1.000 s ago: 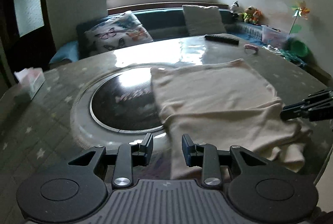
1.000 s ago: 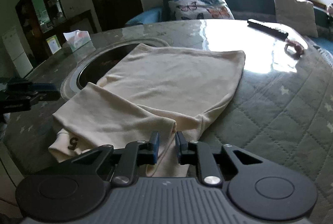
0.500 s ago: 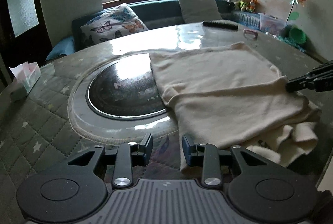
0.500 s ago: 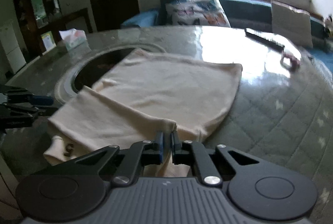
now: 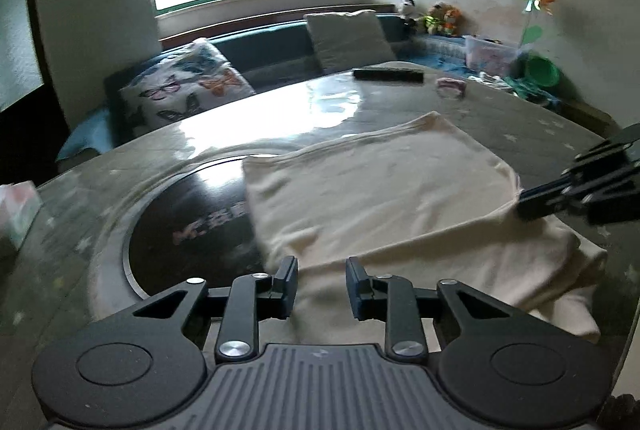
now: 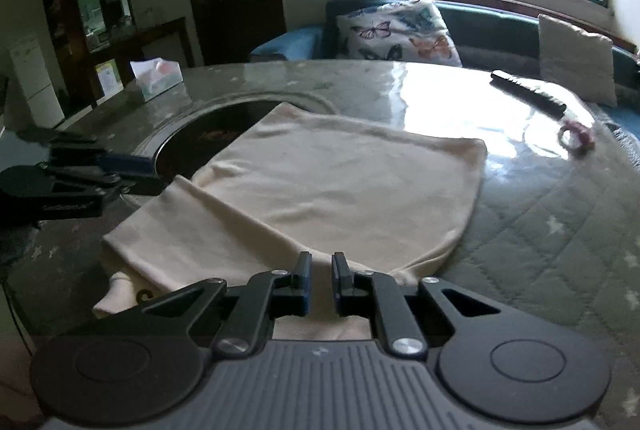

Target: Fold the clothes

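A cream garment (image 5: 392, 198) lies partly folded on the round table, its near end bunched at the table edge; it also shows in the right wrist view (image 6: 332, 186). My left gripper (image 5: 322, 286) is open, low over the garment's near left edge, holding nothing. My right gripper (image 6: 320, 284) is open with a narrow gap, over the fold at the garment's near right side. It shows at the right edge of the left wrist view (image 5: 536, 200), touching the cloth's edge. The left gripper shows at the left of the right wrist view (image 6: 120, 170).
The table has a dark round inset (image 5: 192, 218) left of the garment. A black remote (image 5: 388, 74) and a pink ring (image 5: 451, 86) lie at the far side. A tissue box (image 6: 156, 78) stands at the far left. A sofa with cushions (image 5: 188, 90) lies beyond.
The right gripper, nearly shut half a second ago, has opened a little. Both grippers have moved in closer and lower over the garment's near sides.
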Demonstrator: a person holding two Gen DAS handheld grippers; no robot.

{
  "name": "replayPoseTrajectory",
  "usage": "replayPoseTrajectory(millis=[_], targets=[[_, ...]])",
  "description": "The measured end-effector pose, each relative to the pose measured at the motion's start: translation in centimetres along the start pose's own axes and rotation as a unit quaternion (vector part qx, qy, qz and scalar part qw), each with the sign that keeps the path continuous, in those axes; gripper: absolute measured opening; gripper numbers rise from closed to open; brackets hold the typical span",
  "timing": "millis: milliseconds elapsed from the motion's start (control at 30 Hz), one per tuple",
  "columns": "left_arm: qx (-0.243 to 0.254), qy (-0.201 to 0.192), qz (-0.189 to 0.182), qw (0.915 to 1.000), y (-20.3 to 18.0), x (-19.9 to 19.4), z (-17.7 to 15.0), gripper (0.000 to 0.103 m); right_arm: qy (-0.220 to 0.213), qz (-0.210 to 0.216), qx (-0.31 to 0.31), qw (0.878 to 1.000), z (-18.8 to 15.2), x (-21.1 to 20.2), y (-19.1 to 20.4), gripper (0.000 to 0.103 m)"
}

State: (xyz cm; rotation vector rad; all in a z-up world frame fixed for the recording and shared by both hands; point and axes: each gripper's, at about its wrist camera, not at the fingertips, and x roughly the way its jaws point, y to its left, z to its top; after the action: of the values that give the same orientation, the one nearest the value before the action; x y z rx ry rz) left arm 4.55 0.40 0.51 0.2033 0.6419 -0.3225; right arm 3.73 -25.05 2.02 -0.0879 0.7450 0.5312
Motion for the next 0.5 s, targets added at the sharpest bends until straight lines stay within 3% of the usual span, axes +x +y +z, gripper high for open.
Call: replayPoseTrajectory(millis=[167,500], targets=[[0.005,0.021,-0.002,0.9998,0.1,2.3,-0.5,0.026,0.01,-0.005,0.015,1.0,-0.5,1.1,-1.0,0.007],[0.03,0.015,0.003,0.9994,-0.2,0.2,-0.9,0.028,0.021,0.019,-0.031,0.999,-1.3,-2.1,0.9,0.008]])
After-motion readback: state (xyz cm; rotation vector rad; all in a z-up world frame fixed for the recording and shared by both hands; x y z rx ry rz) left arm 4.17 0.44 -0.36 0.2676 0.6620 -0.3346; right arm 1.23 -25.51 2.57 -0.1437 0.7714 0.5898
